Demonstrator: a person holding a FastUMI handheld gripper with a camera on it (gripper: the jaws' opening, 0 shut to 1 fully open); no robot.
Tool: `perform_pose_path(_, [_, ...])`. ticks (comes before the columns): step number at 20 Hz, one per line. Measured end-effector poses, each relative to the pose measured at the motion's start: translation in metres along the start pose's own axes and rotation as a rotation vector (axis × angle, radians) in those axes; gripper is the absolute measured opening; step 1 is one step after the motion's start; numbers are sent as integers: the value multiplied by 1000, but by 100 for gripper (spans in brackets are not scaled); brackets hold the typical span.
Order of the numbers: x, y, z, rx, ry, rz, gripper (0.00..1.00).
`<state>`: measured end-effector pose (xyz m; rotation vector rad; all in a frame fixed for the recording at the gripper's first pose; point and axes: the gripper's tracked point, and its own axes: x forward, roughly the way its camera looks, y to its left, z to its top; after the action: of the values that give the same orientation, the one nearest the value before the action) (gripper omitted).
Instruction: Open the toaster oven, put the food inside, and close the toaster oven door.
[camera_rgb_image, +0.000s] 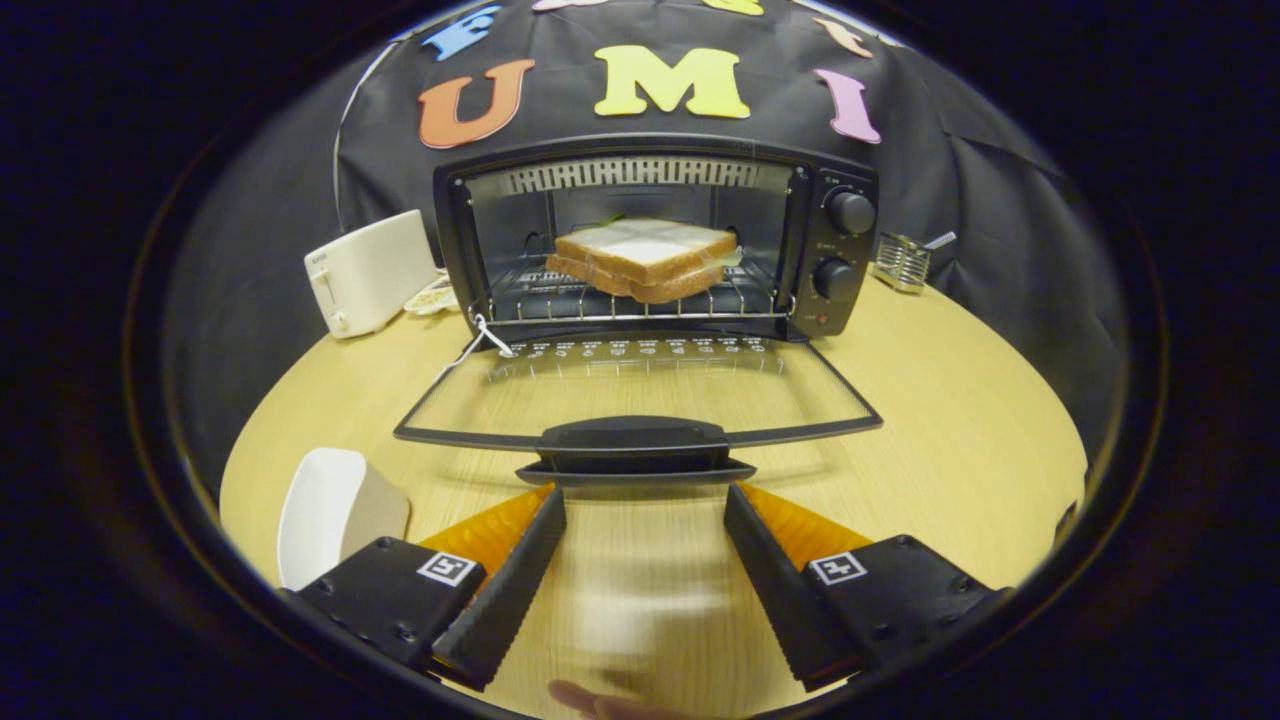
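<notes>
A black toaster oven (845, 255) stands at the back of the round wooden table with its glass door (640, 395) folded down flat toward me. On the wire rack inside lies a sandwich (645, 258) of two bread slices. The door's black handle (634, 447) sits just ahead of my fingertips. My gripper (645, 500) is open, its two black-and-orange fingers spread wide just short of the handle, with nothing between them but bare tabletop.
A white toaster (368, 272) stands left of the oven, with a small plate (432, 297) beside it. A metal wire holder (902, 261) sits right of the oven. A white dish (332, 512) lies by my left finger. A fingertip (600, 703) shows below the fingers.
</notes>
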<state>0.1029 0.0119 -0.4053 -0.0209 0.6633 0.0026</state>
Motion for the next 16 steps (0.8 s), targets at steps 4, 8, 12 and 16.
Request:
perform_pose_path(4, [-15,0,15,5,-69,-3,100])
perform_pose_path(8, [-27,1,31,2,-138,-5,100])
perform_pose_path(12, [-34,3,53,-35,-214,-18,100])
perform_pose_path(16, [-47,9,82,-109,-301,-53,100])
